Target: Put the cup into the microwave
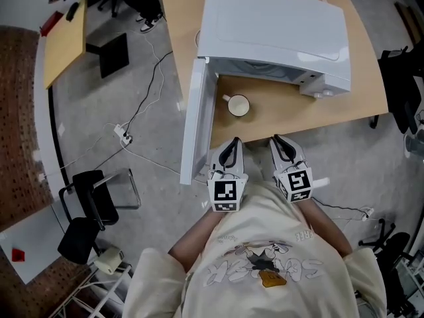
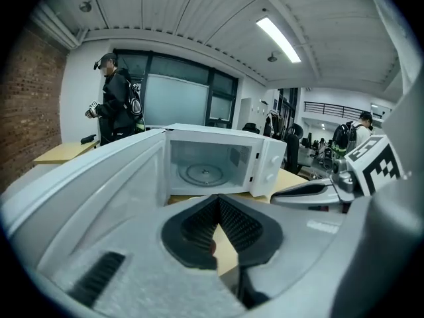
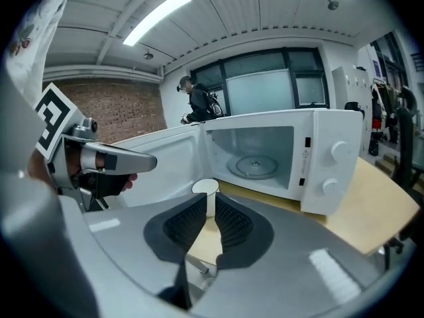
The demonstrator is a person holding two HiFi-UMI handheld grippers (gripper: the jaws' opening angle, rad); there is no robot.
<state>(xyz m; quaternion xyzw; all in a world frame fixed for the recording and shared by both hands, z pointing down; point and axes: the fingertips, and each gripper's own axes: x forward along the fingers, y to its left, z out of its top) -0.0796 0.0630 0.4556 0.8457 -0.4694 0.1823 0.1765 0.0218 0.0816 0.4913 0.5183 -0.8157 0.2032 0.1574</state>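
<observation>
Pinching down to a mere slit, the fingers (image 3: 232,220) of the right gripper (image 3: 211,201) hold nothing. The left gripper (image 2: 217,201) has its fingers meeting at the tips, also empty. Both hover at the near edge of the surface (image 1: 291,111). The cup (image 1: 238,105) stands upright ahead of them, its handle turned left. In the head view it is almost in line with the left gripper, yet the right gripper view sights it straight through the slit. Just behind it the microwave (image 1: 271,32) gapes, its door (image 1: 199,111) swung left. Either gripper probably has to spread wide before taking the cup.
</observation>
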